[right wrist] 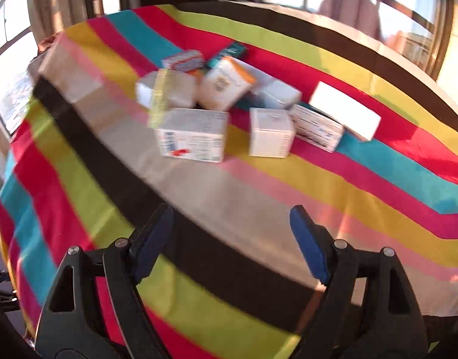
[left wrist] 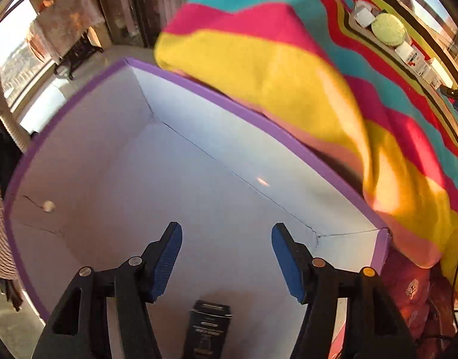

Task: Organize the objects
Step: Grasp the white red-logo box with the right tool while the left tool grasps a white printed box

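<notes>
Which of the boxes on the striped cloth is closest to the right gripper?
The wide white box with a red mark, at the pile's near left; the others lie behind or to its right.

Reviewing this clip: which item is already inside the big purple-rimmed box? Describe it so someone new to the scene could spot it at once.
Start at the large box with the purple rim beside the striped cloth; its inside is white. On its floor, below the open left claw, lies a small dark carton with pale lettering. It is the only item visible in the box, and dark, unlike the mostly white cartons piled on the cloth.
</notes>
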{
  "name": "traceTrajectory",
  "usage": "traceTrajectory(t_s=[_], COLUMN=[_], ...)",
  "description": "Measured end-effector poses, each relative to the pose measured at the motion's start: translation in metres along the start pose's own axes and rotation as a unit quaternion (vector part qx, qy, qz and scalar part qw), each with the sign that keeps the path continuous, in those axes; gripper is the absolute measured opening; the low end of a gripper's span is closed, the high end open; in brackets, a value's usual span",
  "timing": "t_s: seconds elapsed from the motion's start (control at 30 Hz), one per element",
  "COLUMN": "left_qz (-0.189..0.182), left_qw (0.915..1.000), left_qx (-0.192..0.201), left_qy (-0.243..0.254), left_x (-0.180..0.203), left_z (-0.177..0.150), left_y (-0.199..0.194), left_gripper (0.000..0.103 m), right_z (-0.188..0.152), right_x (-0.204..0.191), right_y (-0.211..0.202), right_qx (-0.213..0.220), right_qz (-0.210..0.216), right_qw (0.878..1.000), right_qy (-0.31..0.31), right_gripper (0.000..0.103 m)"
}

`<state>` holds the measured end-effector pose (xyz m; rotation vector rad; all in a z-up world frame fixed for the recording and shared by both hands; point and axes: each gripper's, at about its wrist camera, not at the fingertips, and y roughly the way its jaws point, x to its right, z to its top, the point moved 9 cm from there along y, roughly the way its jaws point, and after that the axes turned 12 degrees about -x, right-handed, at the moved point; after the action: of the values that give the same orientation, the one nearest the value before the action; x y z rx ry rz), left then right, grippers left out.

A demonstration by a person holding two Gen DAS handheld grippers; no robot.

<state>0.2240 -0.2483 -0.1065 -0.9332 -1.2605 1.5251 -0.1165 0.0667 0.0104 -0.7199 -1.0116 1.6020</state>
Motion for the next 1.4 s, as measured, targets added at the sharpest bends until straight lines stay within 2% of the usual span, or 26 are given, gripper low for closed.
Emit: traceTrajectory(t_s=[0.07, 0.17, 0.2, 0.3, 0.37, 0.43, 0.47, 0.5, 0.53, 0.63, 0.77, 0.97, 1.03, 1.13, 1.23, 1.27, 1.33, 1.37, 1.4], left_qz=[0.011, -0.041, -0.06, -0.106, -0.131, -0.179, -0.19, -0.197, -0.199, -0.163, -0.155, -0.115, -0.112, -0.099, -0.131, -0.157, -0.223, -0.234, -0.229], left_qw=[0.9991, 0.9932, 0.9898, 0.9799, 0.9769, 0.9693, 0.9671, 0.9648, 0.9623, 0.9646, 0.9693, 0.9634, 0.9629, 0.9592, 0.9563, 0.9518, 0.9298, 0.9211, 0.916], left_qx=[0.041, 0.108, 0.128, 0.154, 0.138, 0.115, 0.105, 0.101, 0.104, 0.116, 0.097, 0.108, 0.093, 0.096, 0.083, 0.073, 0.051, 0.052, 0.062], left_qy=[0.0, 0.009, 0.02, 0.07, 0.097, 0.124, 0.132, 0.142, 0.154, 0.172, 0.164, 0.217, 0.227, 0.247, 0.248, 0.253, 0.288, 0.307, 0.324], left_x=[-0.004, 0.02, 0.038, 0.09, 0.131, 0.173, 0.188, 0.205, 0.223, 0.26, 0.295, 0.338, 0.349, 0.362, 0.376, 0.383, 0.399, 0.404, 0.407], left_z=[0.007, 0.018, 0.012, 0.028, 0.039, 0.047, 0.057, 0.064, 0.071, 0.105, 0.152, 0.21, 0.225, 0.241, 0.242, 0.235, 0.206, 0.193, 0.182], left_y=[-0.028, -0.071, -0.083, -0.097, -0.097, -0.093, -0.092, -0.092, -0.091, -0.078, -0.05, -0.023, -0.01, -0.007, -0.01, -0.013, -0.028, -0.034, -0.039], left_gripper=[0.073, 0.085, 0.087, 0.095, 0.098, 0.098, 0.098, 0.098, 0.098, 0.098, 0.098, 0.098, 0.099, 0.099, 0.098, 0.098, 0.098, 0.098, 0.098], right_z=[0.012, 0.03, 0.038, 0.059, 0.069, 0.075, 0.076, 0.074, 0.07, 0.045, -0.009, -0.074, -0.088, -0.097, -0.094, -0.091, -0.086, -0.086, -0.085], right_x=[0.028, 0.038, 0.038, 0.033, 0.031, 0.03, 0.026, 0.022, 0.02, 0.018, 0.031, 0.046, 0.042, 0.045, 0.048, 0.046, 0.045, 0.045, 0.045], right_y=[0.022, 0.049, 0.053, 0.059, 0.067, 0.07, 0.067, 0.063, 0.057, 0.038, 0.013, -0.029, -0.037, -0.039, -0.029, -0.026, -0.021, -0.021, -0.02], right_qx=[-0.015, -0.027, -0.022, -0.016, -0.03, -0.043, -0.046, -0.05, -0.051, -0.041, -0.024, 0.007, 0.009, 0.011, 0.011, 0.011, 0.012, 0.012, 0.012], right_qz=[-0.005, 0.012, 0.006, 0.01, -0.006, -0.014, -0.011, -0.007, -0.009, 0.007, 0.026, 0.052, 0.056, 0.064, 0.07, 0.072, 0.077, 0.079, 0.08], right_qw=[0.999, 0.998, 0.998, 0.999, 0.999, 0.999, 0.999, 0.999, 0.999, 0.999, 0.999, 0.997, 0.997, 0.996, 0.995, 0.995, 0.995, 0.994, 0.994], right_qy=[0.032, 0.051, 0.05, 0.044, 0.037, 0.03, 0.018, 0.005, -0.001, -0.008, 0.021, 0.049, 0.053, 0.061, 0.065, 0.066, 0.069, 0.07, 0.07], right_gripper=[0.083, 0.084, 0.084, 0.084, 0.084, 0.078, 0.056, 0.047, 0.046, 0.046, 0.046, 0.046, 0.046, 0.046, 0.046, 0.046, 0.046, 0.046, 0.046])
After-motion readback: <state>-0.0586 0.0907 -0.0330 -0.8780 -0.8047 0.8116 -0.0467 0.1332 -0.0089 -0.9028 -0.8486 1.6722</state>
